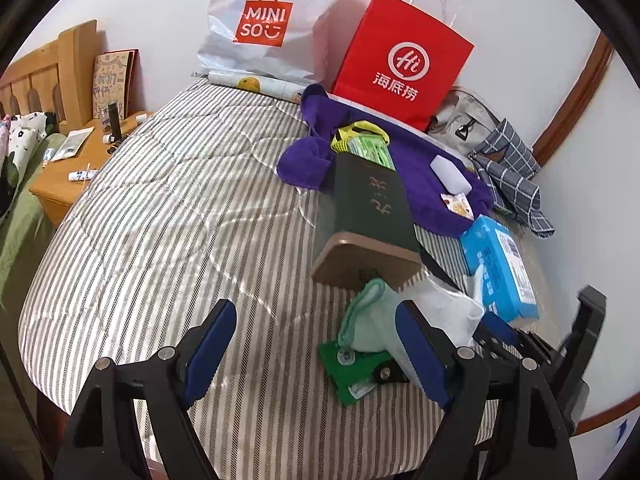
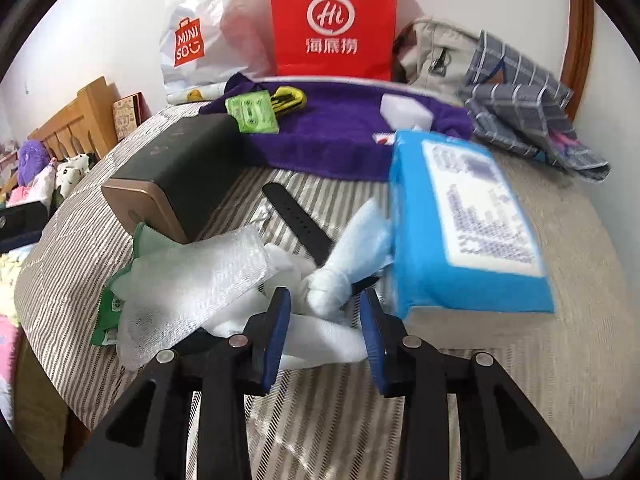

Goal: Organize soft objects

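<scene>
A blue tissue pack lies on the striped bed, blurred, with a tissue pulled out of its end. My right gripper is open with its fingers either side of that tissue and a white foam sheet. A pale green cloth with a green card lies beside a dark green box. My left gripper is open and empty, its right finger against the green cloth. A purple towel lies behind. The tissue pack also shows in the left wrist view.
A red paper bag, a white Miniso bag, a beige bag and a checked cloth stand along the wall. A black strap lies on the bed. A wooden nightstand is at the left.
</scene>
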A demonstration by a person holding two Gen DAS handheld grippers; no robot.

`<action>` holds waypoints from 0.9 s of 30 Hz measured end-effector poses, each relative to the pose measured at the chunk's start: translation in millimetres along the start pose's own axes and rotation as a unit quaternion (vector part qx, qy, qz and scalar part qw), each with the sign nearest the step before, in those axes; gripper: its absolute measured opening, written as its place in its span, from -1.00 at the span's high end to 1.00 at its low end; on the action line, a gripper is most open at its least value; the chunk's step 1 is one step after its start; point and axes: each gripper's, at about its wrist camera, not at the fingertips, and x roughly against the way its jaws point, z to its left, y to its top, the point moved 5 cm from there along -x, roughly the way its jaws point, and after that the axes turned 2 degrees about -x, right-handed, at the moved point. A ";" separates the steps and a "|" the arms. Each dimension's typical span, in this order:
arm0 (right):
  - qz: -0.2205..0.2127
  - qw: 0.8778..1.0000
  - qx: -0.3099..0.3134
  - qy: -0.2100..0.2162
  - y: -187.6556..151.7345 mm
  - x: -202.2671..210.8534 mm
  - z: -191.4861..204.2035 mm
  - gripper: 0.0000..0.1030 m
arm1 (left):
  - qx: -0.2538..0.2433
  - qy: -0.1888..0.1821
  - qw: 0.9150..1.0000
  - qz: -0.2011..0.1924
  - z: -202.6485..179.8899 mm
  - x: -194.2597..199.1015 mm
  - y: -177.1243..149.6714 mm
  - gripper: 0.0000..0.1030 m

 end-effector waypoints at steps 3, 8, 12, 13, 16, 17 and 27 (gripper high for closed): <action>-0.010 1.000 -0.003 0.002 -0.1 -3.7 -1.7 0.55 | -0.008 0.005 1.000 0.002 -2.8 0.7 -4.2 -0.57; -0.040 0.999 -0.005 0.008 5.6 11.1 -2.7 0.65 | -0.004 0.008 1.000 0.005 -2.7 -2.1 -9.4 -0.57; -0.060 0.998 -0.006 0.026 13.7 26.4 -1.4 0.66 | 0.000 0.005 1.000 0.008 -7.3 -6.0 -13.5 -0.57; -0.067 0.997 -0.005 0.030 14.5 32.2 -1.3 0.65 | -0.004 0.006 1.000 0.010 -10.2 -6.6 -15.0 -0.57; -0.073 0.997 -0.005 0.039 13.5 45.1 -2.2 0.65 | -0.013 0.009 1.000 0.012 -18.2 -7.7 -17.8 -0.57; -0.074 0.996 -0.002 0.043 11.2 50.7 -2.4 0.65 | -0.014 0.009 1.000 0.011 -20.4 -7.7 -18.2 -0.57; -0.050 0.997 0.039 0.048 -29.8 80.1 -7.7 0.65 | -0.031 0.003 0.999 0.017 -41.0 -15.4 -33.1 -0.57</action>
